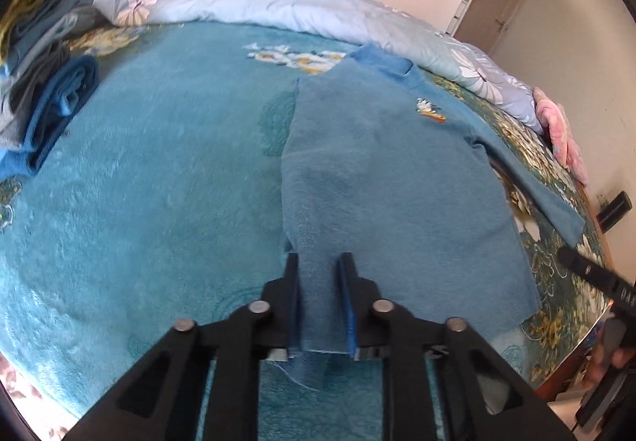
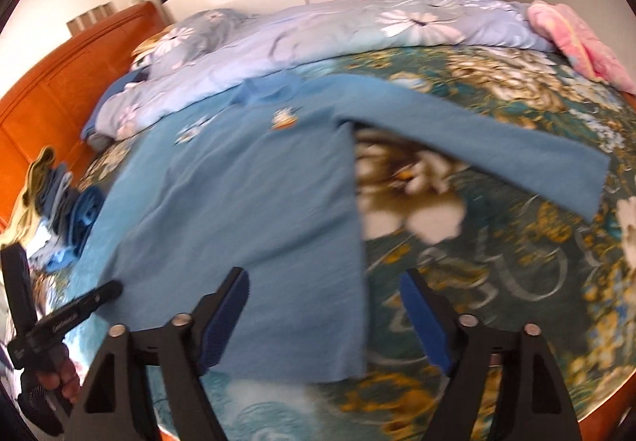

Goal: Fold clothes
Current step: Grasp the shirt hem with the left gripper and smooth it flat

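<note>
A blue long-sleeved sweater (image 1: 377,171) with a small duck patch lies flat on the bed, its collar far from me. Its left side is folded inward. My left gripper (image 1: 320,266) is shut on the sweater's left cuff at the hem. The right sleeve (image 2: 497,151) lies stretched out to the right. My right gripper (image 2: 324,282) is open and empty, held just above the sweater's bottom right corner (image 2: 342,353). The left gripper shows at the left of the right wrist view (image 2: 95,296).
The bed has a teal fleece blanket (image 1: 139,182) with a flowered part (image 2: 497,262). A pile of folded clothes (image 1: 43,83) sits at the left. A light blue flowered duvet (image 1: 278,8) lies bunched behind. A pink cloth (image 2: 576,39) lies far right.
</note>
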`<state>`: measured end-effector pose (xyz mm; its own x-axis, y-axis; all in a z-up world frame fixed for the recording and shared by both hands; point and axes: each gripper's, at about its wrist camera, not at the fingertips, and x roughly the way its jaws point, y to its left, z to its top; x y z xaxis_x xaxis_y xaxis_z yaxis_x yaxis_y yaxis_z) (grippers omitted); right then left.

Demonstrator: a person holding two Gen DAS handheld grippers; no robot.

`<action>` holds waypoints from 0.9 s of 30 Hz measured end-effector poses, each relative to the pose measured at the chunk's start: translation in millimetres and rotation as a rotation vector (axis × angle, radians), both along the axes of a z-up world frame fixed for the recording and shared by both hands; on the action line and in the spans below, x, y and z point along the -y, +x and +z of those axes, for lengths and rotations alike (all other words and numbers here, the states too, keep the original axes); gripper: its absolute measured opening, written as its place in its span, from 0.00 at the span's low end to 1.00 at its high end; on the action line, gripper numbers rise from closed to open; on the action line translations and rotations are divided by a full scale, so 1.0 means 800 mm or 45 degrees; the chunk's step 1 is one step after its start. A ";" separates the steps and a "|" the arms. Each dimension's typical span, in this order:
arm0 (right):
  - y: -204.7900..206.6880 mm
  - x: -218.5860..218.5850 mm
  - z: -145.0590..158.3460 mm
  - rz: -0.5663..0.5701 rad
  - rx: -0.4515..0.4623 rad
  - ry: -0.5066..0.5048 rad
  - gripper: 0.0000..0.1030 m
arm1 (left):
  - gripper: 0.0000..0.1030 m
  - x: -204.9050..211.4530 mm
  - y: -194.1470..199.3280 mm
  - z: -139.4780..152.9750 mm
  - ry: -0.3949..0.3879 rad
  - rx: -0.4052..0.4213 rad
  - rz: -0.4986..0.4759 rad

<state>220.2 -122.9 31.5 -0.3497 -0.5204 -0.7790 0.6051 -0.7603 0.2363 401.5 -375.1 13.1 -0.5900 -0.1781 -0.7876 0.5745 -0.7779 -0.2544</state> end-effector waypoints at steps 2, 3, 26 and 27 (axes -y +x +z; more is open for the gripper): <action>0.011 0.006 -0.006 0.030 0.016 -0.002 0.87 | 0.14 -0.004 -0.004 0.007 -0.018 -0.026 0.000; 0.015 0.007 -0.008 0.040 0.023 0.001 0.87 | 0.13 -0.007 -0.006 0.013 -0.035 -0.048 -0.006; -0.014 -0.048 0.000 -0.070 0.024 0.062 0.87 | 0.32 -0.132 -0.097 0.028 0.093 -0.179 -0.520; -0.014 -0.042 -0.002 -0.061 0.026 0.057 0.87 | 0.42 -0.123 -0.086 0.035 0.104 -0.203 -0.505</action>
<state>209.3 -89.1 30.0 -0.3569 -0.4678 -0.8085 0.5631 -0.7984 0.2133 332.6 -276.3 40.9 -0.7156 0.1461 -0.6831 0.1836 -0.9041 -0.3858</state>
